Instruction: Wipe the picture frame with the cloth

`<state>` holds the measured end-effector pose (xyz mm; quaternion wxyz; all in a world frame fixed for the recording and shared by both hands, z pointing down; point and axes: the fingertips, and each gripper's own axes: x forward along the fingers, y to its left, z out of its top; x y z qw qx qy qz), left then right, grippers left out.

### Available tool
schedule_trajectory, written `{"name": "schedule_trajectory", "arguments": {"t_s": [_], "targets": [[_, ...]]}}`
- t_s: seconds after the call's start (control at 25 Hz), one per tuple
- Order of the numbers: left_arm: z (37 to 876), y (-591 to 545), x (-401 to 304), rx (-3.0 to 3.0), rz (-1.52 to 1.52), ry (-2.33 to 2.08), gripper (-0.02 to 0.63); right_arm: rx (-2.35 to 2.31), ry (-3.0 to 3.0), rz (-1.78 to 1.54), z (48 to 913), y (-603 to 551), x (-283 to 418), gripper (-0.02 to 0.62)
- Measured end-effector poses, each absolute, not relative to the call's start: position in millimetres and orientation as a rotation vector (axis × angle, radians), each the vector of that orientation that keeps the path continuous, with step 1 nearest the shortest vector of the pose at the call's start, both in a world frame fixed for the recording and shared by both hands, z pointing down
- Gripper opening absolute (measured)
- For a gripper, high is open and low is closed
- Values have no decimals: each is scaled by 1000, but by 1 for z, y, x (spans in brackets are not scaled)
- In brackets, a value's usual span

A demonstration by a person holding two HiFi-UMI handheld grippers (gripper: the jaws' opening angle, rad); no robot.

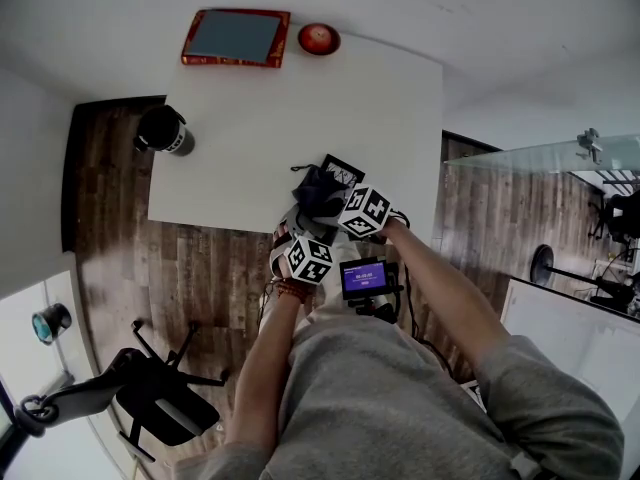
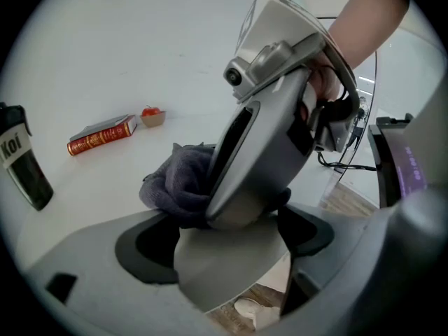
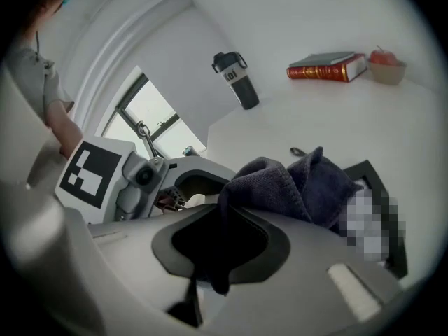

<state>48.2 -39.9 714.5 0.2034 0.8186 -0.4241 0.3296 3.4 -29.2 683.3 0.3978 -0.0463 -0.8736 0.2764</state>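
Note:
A black picture frame (image 1: 343, 172) lies flat near the front edge of the white table (image 1: 300, 98). In the right gripper view the frame (image 3: 381, 180) shows to the right of a dark grey cloth (image 3: 294, 184) bunched over its near part. My right gripper (image 3: 220, 257) is shut on the cloth, a fold of which hangs between its pads. In the head view that gripper (image 1: 325, 203) presses the cloth (image 1: 318, 190) onto the frame. My left gripper (image 1: 290, 230) sits just left of it at the table edge, jaws wide with nothing seen gripped. From the left gripper view the cloth (image 2: 175, 184) shows beyond the right gripper's body (image 2: 273, 138).
A red book (image 1: 235, 36) and a small bowl with a red fruit (image 1: 319, 39) lie at the table's far edge. A black tumbler (image 1: 165, 130) stands at the left edge. An office chair (image 1: 160, 393) stands on the wooden floor at the left.

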Motion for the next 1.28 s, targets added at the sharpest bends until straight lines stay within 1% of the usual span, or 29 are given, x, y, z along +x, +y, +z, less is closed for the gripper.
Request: {"name": "schedule_trajectory", "arguments": {"t_s": [0.16,0.24,0.32,0.48,0.56,0.68,0.76,0.88,0.92,0.96,1.0,1.04,1.2,1.28], "targets": [[714,-40,48,2284,922,-1186,443,-151,-2321,603,658,-38,2,55],[714,-41,48,2288,922,-1186,443,-166,-2365,461,637,-54,6,55],[714,-40,47,2286,922,-1185,443,-150,-2374,237,617,-80,9,55],[714,-40,48,2284,923,-1184,443,28,-2282,-322,583,-156,15,55],[714,-39,48,2284,923,-1185,443,-9,-2164,-558,587,-170,16,54],[714,-40,49,2283,924,-1186,443,-227,-1978,-721,624,-160,20,49],[714,-40,49,2282,923,-1184,443,-305,-1886,-713,654,-158,32,49],[714,-39,50,2281,923,-1185,443,-257,-1907,-512,679,-164,47,54],[714,-39,49,2281,924,-1186,443,-220,-1947,-440,679,-166,47,66],[714,-39,49,2282,925,-1186,443,-183,-1996,-372,676,-169,44,102],[714,-39,49,2283,925,-1187,443,-149,-2043,-308,672,-171,40,168],[714,-39,48,2284,925,-1187,443,-122,-2083,-247,669,-173,35,203],[713,-40,47,2286,925,-1192,443,-59,-2146,-70,673,-180,18,204],[713,-40,48,2284,924,-1190,443,-58,-2130,-20,683,-178,17,192]]}}
